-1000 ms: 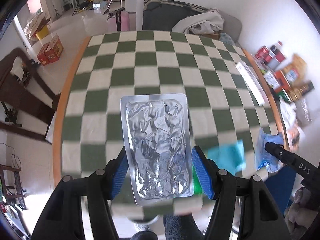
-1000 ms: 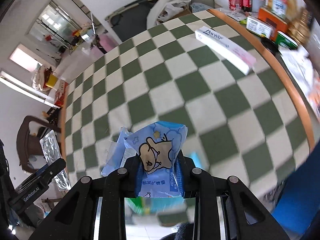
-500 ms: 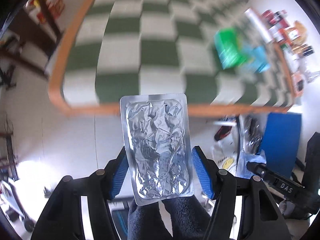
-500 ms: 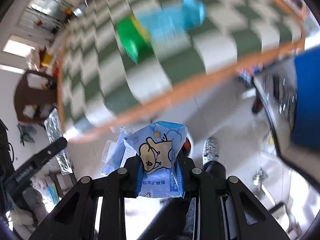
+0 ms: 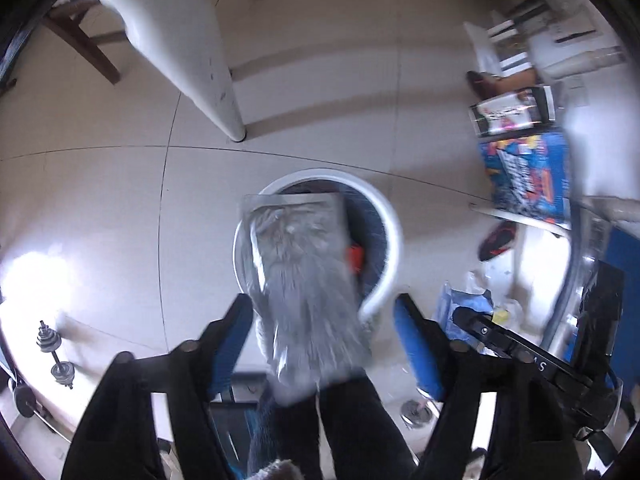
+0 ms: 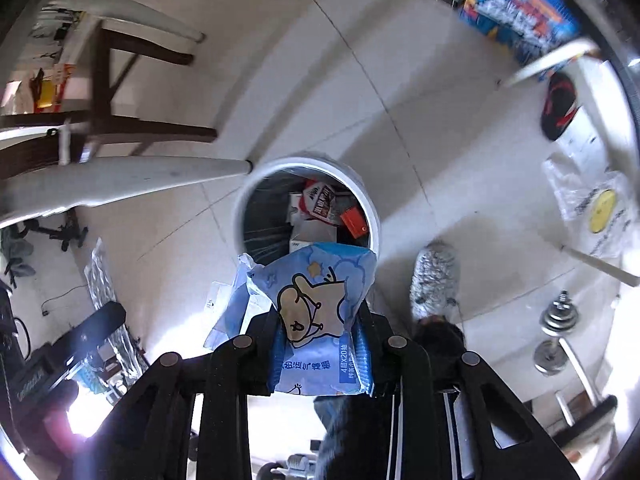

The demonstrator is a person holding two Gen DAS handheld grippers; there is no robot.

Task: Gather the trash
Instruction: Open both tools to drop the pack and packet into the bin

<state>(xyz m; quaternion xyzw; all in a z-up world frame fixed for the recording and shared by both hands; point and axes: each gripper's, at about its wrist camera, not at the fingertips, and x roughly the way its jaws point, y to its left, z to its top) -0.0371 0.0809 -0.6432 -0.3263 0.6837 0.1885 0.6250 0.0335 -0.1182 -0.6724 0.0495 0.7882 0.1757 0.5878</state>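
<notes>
A round white trash bin [image 5: 390, 224] stands on the tiled floor below both grippers; it shows in the right wrist view [image 6: 370, 208] with cartons and wrappers inside. My left gripper [image 5: 326, 344] is open, its blue pads apart. A silver foil tray [image 5: 304, 280], motion-blurred, is loose between the pads above the bin's mouth. My right gripper [image 6: 320, 344] is shut on a blue tissue packet [image 6: 316, 312] with a cartoon bear, held just short of the bin's near rim. The foil tray also shows at the left of the right wrist view [image 6: 100, 280].
A white table leg [image 5: 208, 72] stands beyond the bin, with a dark wooden chair [image 6: 120, 92] behind. Blue printed boxes [image 5: 528, 176] and a black-red shoe [image 5: 496, 242] lie to the right. Dumbbells [image 5: 52, 352] lie on the floor at left. My slippered foot [image 6: 434, 280] is beside the bin.
Both grippers swung from the checkered table down over the floor bin. My left gripper opened and the foil tray slips free toward the bin. The right still holds the tissue packet.
</notes>
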